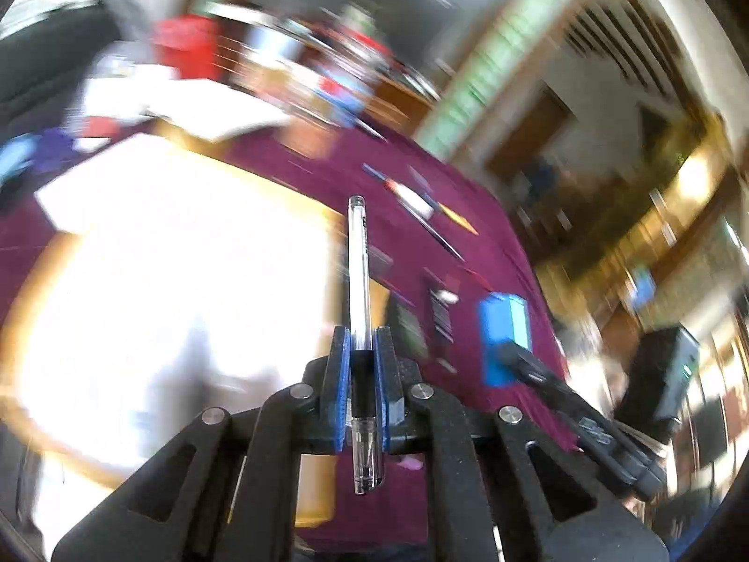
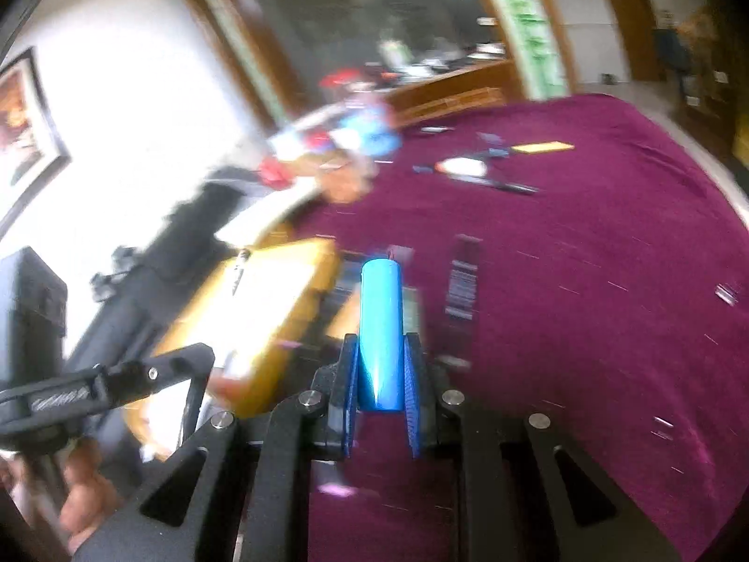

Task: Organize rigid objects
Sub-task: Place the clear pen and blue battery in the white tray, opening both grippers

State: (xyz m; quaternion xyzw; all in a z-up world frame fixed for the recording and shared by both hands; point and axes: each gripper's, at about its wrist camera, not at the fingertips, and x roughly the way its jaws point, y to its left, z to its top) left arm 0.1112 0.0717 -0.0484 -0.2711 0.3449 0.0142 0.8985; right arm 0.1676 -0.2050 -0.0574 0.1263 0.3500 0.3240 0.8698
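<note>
While its print blurs unreadably, the left claw (image 1: 363, 351) clenches a clear pen (image 1: 359, 281); the right claw (image 2: 381, 365) clenches a blue box (image 2: 380, 328).

Below my fingers lay a table under a maroon cloth (image 2: 608, 257). On it rested a yellow-rimmed tray (image 2: 299, 299), washed out white inside, a cluster of pens (image 1: 421, 206) farther off, and small dark pieces (image 2: 463, 281), too blurred to name.

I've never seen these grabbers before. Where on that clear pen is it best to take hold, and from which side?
Probably as the left gripper has it: pads on the black grip sleeve of the clear pen, one pad on each side, pen lying along the fingers. The sleeve looks less slippery than the smooth barrel.
</note>
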